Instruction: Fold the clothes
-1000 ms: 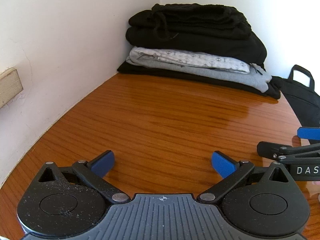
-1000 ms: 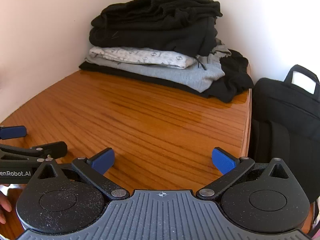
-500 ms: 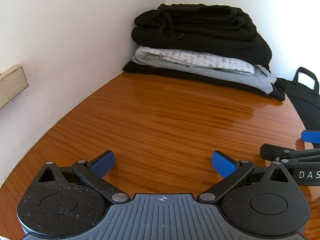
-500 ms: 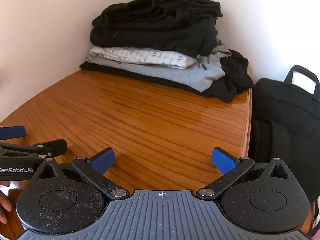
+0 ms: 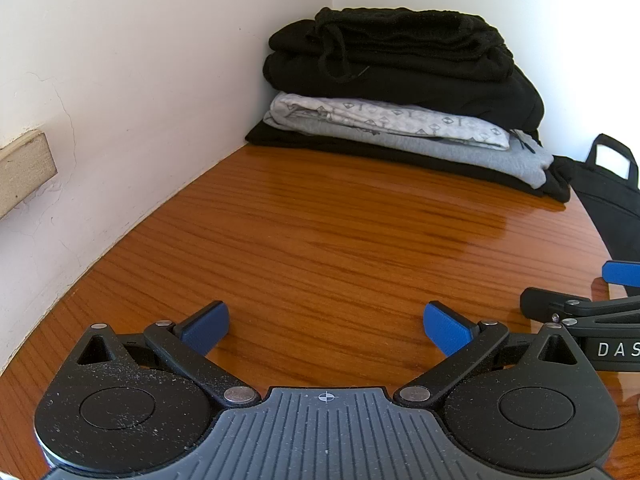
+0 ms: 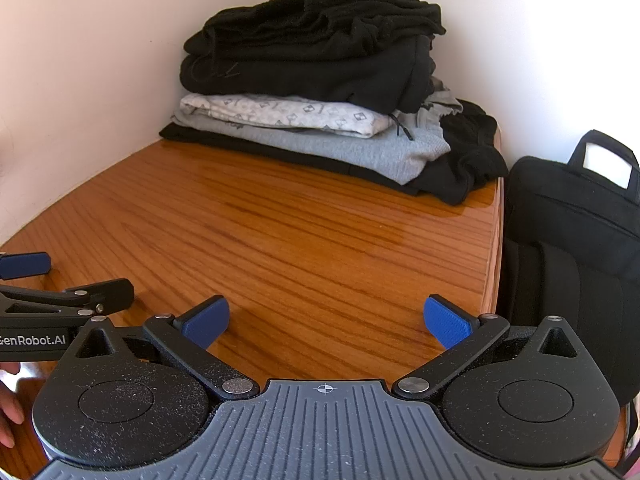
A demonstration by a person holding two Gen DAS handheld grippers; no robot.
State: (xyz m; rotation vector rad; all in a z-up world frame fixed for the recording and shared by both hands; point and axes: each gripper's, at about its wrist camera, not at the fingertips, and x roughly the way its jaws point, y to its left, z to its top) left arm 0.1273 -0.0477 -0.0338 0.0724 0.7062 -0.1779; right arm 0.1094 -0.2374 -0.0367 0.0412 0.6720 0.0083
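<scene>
A stack of folded clothes (image 5: 400, 92) (image 6: 316, 92) sits in the far corner of the wooden table (image 5: 320, 248) (image 6: 280, 232): black garments on top, a patterned light grey piece, a plain grey one and a black one beneath. My left gripper (image 5: 326, 326) hovers low over the bare wood near the front, open and empty. My right gripper (image 6: 326, 322) is beside it, also open and empty. Each gripper shows at the edge of the other's view.
White walls close the table on the left and behind. A black bag (image 6: 572, 232) (image 5: 612, 196) stands off the table's right edge. A wooden batten (image 5: 24, 168) is fixed to the left wall. A hand (image 6: 8, 408) shows at the lower left.
The left gripper's view has turned slightly left, so the stack sits further right in its frame. The right gripper has barely moved. Both stay open.
</scene>
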